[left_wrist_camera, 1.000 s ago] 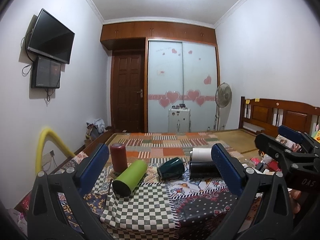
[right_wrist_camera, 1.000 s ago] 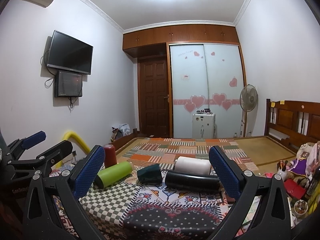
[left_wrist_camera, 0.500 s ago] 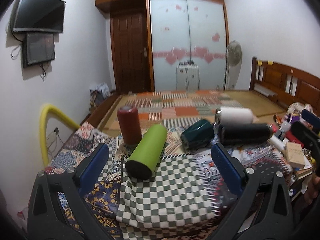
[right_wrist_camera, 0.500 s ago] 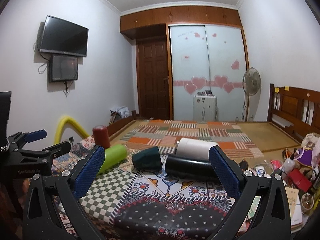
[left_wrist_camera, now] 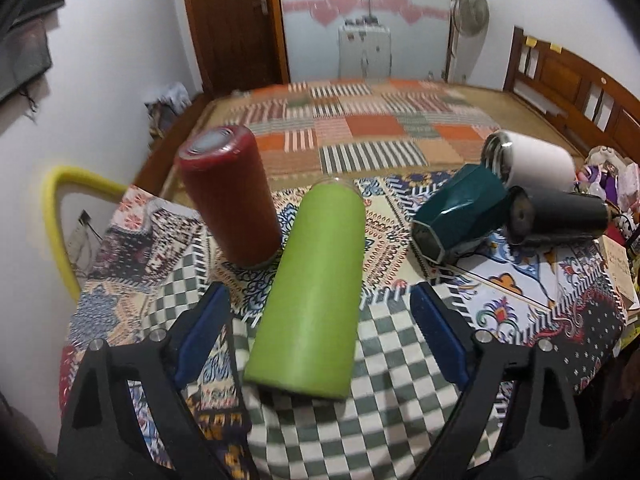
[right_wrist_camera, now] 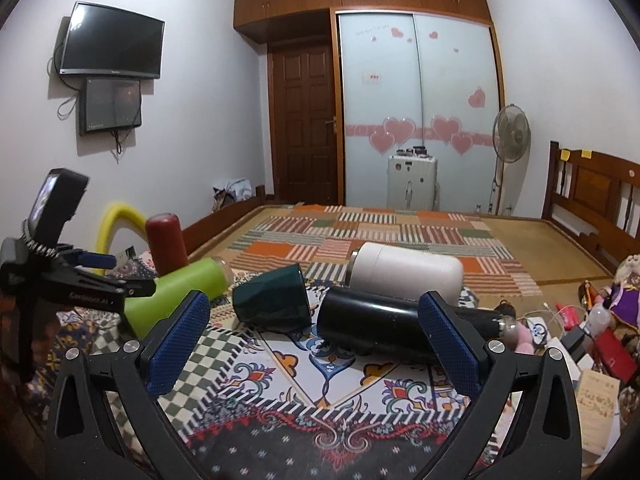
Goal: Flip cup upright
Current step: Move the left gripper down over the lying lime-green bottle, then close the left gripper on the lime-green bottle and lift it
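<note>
A lime green cup [left_wrist_camera: 316,292] lies on its side on the patterned tablecloth [left_wrist_camera: 392,408], its base toward me. My left gripper [left_wrist_camera: 320,336] is open, with its blue pads on either side of the cup's near end, not touching. A red cup [left_wrist_camera: 230,194] stands upside down behind it. A dark teal cup [left_wrist_camera: 460,210], a black tumbler [left_wrist_camera: 560,216] and a white tumbler [left_wrist_camera: 532,162] lie on their sides to the right. My right gripper [right_wrist_camera: 312,340] is open and empty, in front of the teal cup [right_wrist_camera: 276,300] and black tumbler [right_wrist_camera: 372,324].
The left gripper's body [right_wrist_camera: 68,280] shows at the left of the right wrist view, over the green cup [right_wrist_camera: 180,292]. Clutter and a toy [right_wrist_camera: 624,296] lie off the table's right edge. A yellow foam tube [left_wrist_camera: 60,216] stands left. A bed [right_wrist_camera: 380,236] lies behind.
My left gripper has moved forward and tilted down, so the green cup now lies between its open pads. My right gripper has edged a little closer to the table.
</note>
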Demonstrator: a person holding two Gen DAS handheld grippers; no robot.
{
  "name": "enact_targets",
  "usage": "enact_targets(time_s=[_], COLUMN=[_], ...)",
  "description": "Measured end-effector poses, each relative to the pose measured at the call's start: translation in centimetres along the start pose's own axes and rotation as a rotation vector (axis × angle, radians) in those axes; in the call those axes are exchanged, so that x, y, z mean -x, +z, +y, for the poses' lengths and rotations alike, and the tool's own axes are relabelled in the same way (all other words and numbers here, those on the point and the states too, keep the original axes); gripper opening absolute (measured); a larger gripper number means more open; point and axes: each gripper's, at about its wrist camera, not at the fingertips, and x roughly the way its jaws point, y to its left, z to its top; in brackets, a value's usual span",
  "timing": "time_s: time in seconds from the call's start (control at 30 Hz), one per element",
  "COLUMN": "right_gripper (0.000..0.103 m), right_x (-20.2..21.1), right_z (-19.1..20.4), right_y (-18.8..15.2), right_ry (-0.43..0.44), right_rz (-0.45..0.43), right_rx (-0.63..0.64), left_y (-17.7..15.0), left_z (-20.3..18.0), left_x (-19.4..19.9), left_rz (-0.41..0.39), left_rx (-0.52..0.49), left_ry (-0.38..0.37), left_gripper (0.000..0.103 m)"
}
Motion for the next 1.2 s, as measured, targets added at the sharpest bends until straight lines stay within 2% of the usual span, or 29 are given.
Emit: enact_targets(time_s=[0.17, 0.4, 0.5, 0.67, 0.73, 0.83, 0.97, 1.2], right_gripper=[0.103, 0.103, 0.103, 0.103, 0.103, 0.103, 0.103, 0.103], right_x=[-1.5, -2.3, -2.5, -2.4, -2.4, -2.4, -2.1, -0.7], right_z=[-0.2, -0.5, -0.7, -1.4, -1.6, -1.8, -2.1, -2.3], right_y=[-0.5, -1.0, -1.0, -1.0, -1.0, -1.0, -1.0, -0.5], right_ry=[0.015, 0.021, 0.021, 0.016, 0.013, 0.009, 0.005, -0.001], right_rz=[0.034, 0.047, 0.049, 0.045, 0.046, 0.047, 0.045, 0.025], right_rx=[-0.002, 0.004, 0.0, -0.008, -0.014, -0.023, -0.031, -0.03], left_y=[1.2, 2.4, 2.4, 2.3, 2.3, 2.2, 1.3, -0.4], left_z=[0.3, 0.2, -0.3, 0.1, 0.5, 0.4, 0.1, -2.0], left_x=[-3.9, -7.3, -8.2, -9.0, -9.1, -8.8, -7.7, -4.2], left_rz=[0.138, 0.256, 0.295, 0.323, 0.33, 0.325, 0.32, 0.295], left_rx=[-0.022, -0.023, -0.021, -0.013, 0.007, 0.009, 0.01, -0.051], left_ry=[-0.037, -0.068, -0.055, -0.019, -0.029, 0.003, -0.008, -0.016], left_gripper=[0.092, 0.083, 0.079, 0.068, 0.068, 0.067, 0.067, 0.067])
